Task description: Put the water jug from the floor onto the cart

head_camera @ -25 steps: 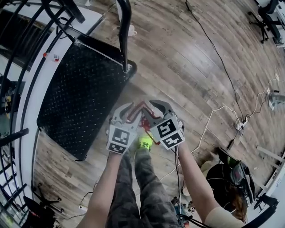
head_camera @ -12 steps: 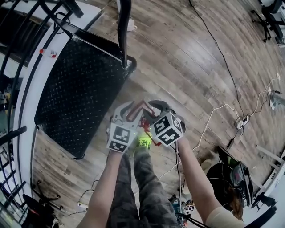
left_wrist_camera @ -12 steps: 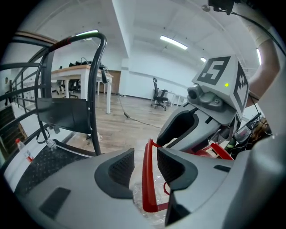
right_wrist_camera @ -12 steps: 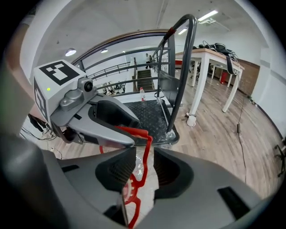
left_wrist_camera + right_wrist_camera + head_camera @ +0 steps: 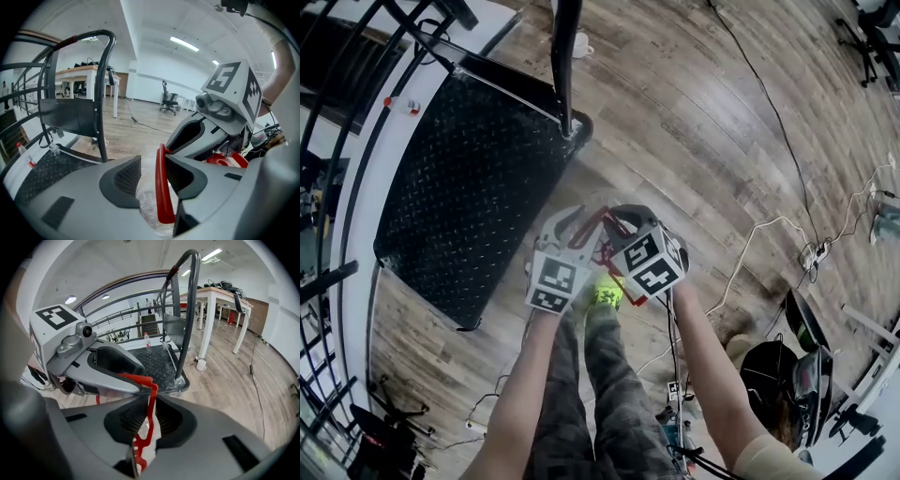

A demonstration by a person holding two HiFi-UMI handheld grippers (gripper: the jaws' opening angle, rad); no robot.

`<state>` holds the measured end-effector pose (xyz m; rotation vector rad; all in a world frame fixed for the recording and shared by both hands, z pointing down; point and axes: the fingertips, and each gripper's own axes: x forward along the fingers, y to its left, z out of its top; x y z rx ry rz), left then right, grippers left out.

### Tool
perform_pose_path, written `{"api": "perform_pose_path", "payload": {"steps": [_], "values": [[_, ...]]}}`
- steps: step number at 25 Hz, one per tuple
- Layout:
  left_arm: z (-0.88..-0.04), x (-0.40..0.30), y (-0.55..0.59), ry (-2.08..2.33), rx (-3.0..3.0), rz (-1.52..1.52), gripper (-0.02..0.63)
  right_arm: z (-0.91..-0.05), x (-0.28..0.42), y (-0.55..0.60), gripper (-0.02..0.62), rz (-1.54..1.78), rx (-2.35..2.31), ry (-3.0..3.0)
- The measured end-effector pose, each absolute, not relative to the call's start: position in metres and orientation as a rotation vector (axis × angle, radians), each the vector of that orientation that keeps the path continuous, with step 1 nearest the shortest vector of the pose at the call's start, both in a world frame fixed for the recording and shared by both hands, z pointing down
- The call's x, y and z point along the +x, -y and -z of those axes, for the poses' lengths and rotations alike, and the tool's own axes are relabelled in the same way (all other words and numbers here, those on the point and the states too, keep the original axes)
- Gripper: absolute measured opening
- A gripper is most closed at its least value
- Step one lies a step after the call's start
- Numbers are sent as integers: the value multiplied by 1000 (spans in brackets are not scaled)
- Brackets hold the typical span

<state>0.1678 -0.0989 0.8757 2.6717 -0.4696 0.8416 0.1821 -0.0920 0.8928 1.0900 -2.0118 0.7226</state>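
Close your left gripper (image 5: 153, 174) on the water jug's (image 5: 147, 211) thin red handle (image 5: 161, 190) before lifting: its jaws stand apart around it. Your right gripper's (image 5: 149, 417) jaws have just been closing and pinch that handle. Raise both evenly. Clear, crinkled plastic jug, low by your feet, just beside the black cart (image 5: 469, 187).

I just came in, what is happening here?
A person holds a gripper in each hand at the red handle of a water jug, beside the black cart. The right gripper has just been closing its jaws and now pinches the handle. The left gripper has the handle between open jaws. The jug is not yet on the cart.
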Motion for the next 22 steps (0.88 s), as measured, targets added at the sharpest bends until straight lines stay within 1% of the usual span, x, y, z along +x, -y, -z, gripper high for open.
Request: {"api": "perform_pose_path", "payload": {"steps": [6, 22], "values": [[-872, 165, 98, 475, 2661, -823, 137, -889, 179, 91, 41, -873, 1160, 2091], [-844, 173, 84, 450, 2735, -778, 135, -859, 187, 73, 35, -960, 1302, 2205]]}}
